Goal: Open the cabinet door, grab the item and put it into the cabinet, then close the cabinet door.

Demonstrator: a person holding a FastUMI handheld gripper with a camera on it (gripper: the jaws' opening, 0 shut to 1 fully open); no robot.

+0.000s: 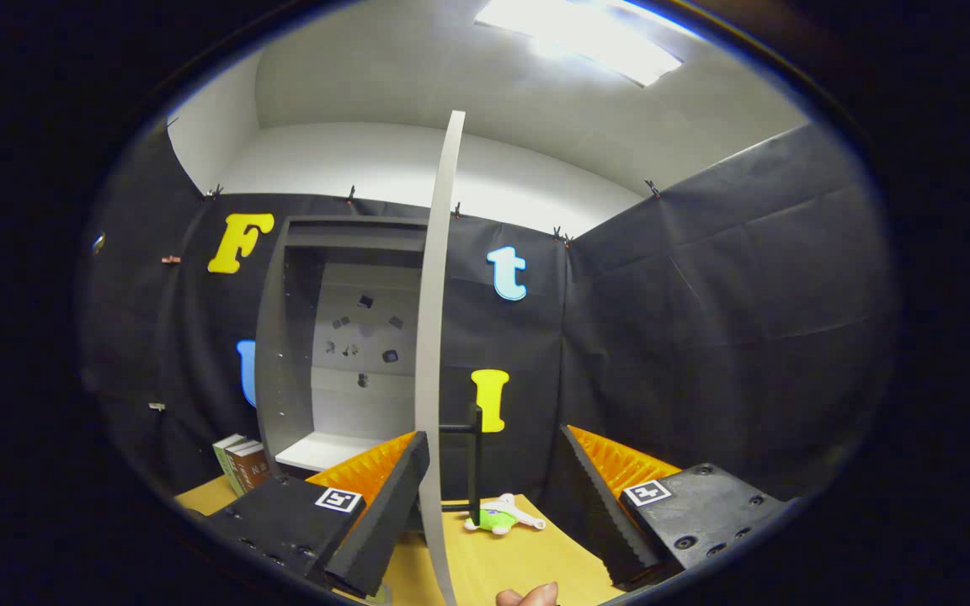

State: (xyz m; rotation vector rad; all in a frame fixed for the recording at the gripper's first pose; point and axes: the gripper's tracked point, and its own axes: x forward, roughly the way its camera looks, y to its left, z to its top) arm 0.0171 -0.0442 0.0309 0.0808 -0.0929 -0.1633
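While the hand-held gripper (pixel 493 497) stands wide apart around the cabinet door (pixel 437 337), swing it fully aside, then reach the toy (pixel 498 515) just ahead.

The open cabinet door (pixel 439 353), seen edge-on, hides the right part of the cabinet (pixel 342 337) interior. The small dark marks on the cabinet's back panel are too small to tell. The books (pixel 242 463) left of the cabinet are partly hidden behind the left finger (pixel 350 513) of the hand-held gripper (pixel 502 513), whose jaws stand wide apart. A fingertip (pixel 527 596) at the near counter (pixel 510 564) edge is cut off.
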